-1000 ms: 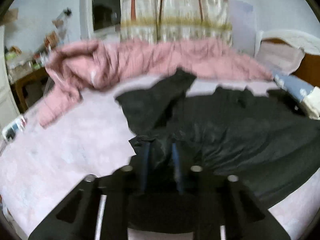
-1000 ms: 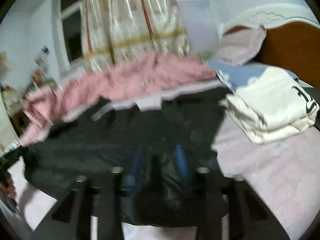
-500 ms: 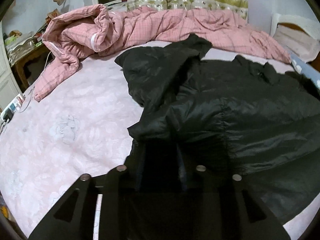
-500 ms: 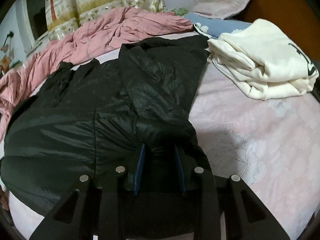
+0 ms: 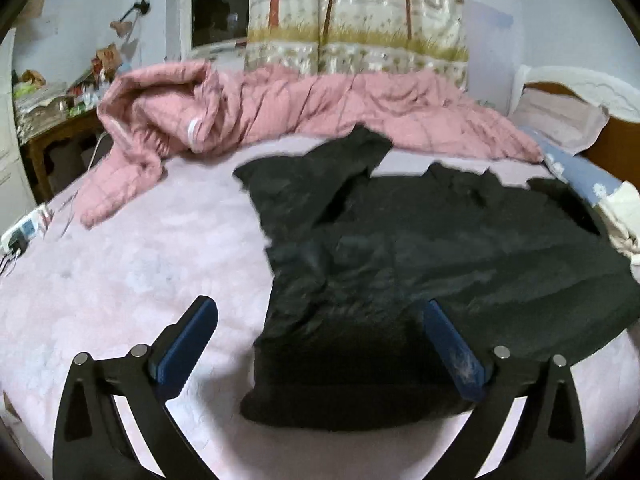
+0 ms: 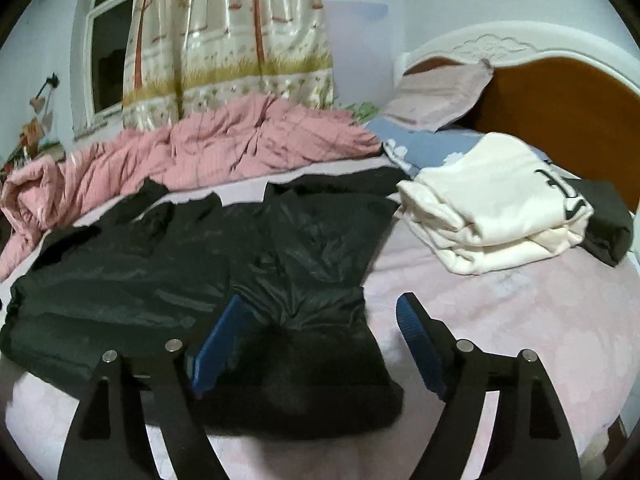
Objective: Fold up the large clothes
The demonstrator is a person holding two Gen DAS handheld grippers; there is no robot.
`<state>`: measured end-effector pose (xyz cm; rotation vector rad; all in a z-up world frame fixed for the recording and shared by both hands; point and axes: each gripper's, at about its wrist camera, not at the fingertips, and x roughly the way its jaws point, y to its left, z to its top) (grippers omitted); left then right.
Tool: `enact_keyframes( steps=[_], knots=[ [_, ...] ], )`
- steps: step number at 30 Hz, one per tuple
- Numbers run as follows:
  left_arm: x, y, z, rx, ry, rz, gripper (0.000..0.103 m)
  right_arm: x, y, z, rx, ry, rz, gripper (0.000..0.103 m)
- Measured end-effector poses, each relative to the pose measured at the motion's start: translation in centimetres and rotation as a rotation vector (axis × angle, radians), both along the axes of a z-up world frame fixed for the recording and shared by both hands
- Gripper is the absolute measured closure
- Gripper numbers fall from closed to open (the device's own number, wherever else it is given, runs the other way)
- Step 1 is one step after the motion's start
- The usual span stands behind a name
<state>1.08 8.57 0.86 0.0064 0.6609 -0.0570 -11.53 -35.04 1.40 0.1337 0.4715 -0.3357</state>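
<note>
A large black padded jacket [image 5: 440,248] lies spread on the pink bed sheet [image 5: 120,272], with one sleeve folded up toward the far side. Its near left corner lies between the blue pads of my left gripper [image 5: 316,310], whose jaws are opening and stand wide, pressing nothing. In the right wrist view the jacket [image 6: 180,264] fills the left half of the bed. Its near right corner lies loose between the fingers of my right gripper [image 6: 320,304], which is also opening and grips nothing.
A rumpled pink quilt [image 5: 280,104] runs along the far edge of the bed. A folded cream garment [image 6: 492,216] and a dark folded one [image 6: 608,220] sit to the right, near the pillows [image 6: 440,92] and headboard [image 6: 560,92]. A cluttered side table [image 5: 52,120] stands on the left.
Both grippers were shut on the jacket's near edge and have now opened wide and let it go. The jacket edge has dropped onto the bed, and both views have tilted upward.
</note>
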Motion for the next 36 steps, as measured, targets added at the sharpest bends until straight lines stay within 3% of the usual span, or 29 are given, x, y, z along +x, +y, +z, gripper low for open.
enact_keyframes(
  steps=[4, 7, 11, 14, 15, 17, 18, 19, 20, 22, 24, 25, 27, 31, 36],
  knots=[
    [0.7, 1.4, -1.4, -0.098, 0.093, -0.022, 0.0, -1.3, 0.7, -0.6, -0.016, 0.035, -0.007, 0.004],
    [1.5, 1.7, -2.7, -0.115, 0.156, -0.018, 0.0, -1.2, 0.0, -1.1, 0.033, 0.054, -0.025, 0.0],
    [2.1, 2.4, -4.1, -0.235, 0.233, -0.057, 0.002, -0.1, -3.1, -2.7, 0.248, 0.091, -0.058, 0.0],
    [2.4, 2.9, -4.7, -0.319, 0.266, -0.083, 0.012, 1.1, -4.9, -4.8, 0.451, 0.15, -0.013, 0.0],
    [2.4, 2.9, -4.8, -0.332, 0.267, -0.087, 0.014, 1.5, -5.2, -5.5, 0.492, 0.168, 0.011, 0.0],
    [2.4, 2.6, -4.9, -0.336, 0.269, -0.099, 0.02, 1.9, -4.9, -5.8, 0.482, 0.178, 0.039, 0.0],
    [2.3, 2.5, -4.9, -0.33, 0.265, -0.095, 0.022, 2.1, -4.6, -5.9, 0.484, 0.178, 0.066, 0.003],
    [2.1, 2.4, -4.8, -0.333, 0.256, -0.09, 0.031, 2.3, -4.4, -6.1, 0.517, 0.177, 0.12, 0.008],
    [1.9, 2.3, -4.7, -0.343, 0.252, -0.094, 0.053, 2.6, -4.3, -6.5, 0.576, 0.186, 0.177, 0.022],
    [1.7, 2.4, -4.4, -0.367, 0.243, -0.108, 0.074, 2.7, -4.0, -6.6, 0.569, 0.192, 0.179, 0.036],
    [1.1, 2.6, -3.8, -0.377, 0.221, -0.111, 0.082, 2.5, -2.8, -5.8, 0.503, 0.182, 0.198, 0.068],
    [0.8, 2.7, -3.4, -0.366, 0.204, -0.11, 0.085, 2.2, -2.4, -5.4, 0.462, 0.173, 0.187, 0.076],
    [0.0, 2.8, -2.4, -0.353, 0.174, -0.12, 0.086, 1.3, -1.4, -4.1, 0.372, 0.14, 0.161, 0.082],
    [-1.9, 2.5, -2.0, -0.306, 0.172, -0.132, 0.086, -0.5, -1.3, -3.3, 0.391, 0.097, 0.091, 0.084],
    [-2.6, 2.7, -2.2, -0.261, 0.171, -0.124, 0.085, -2.6, 0.1, -2.5, 0.313, 0.093, 0.105, 0.085]
  ],
)
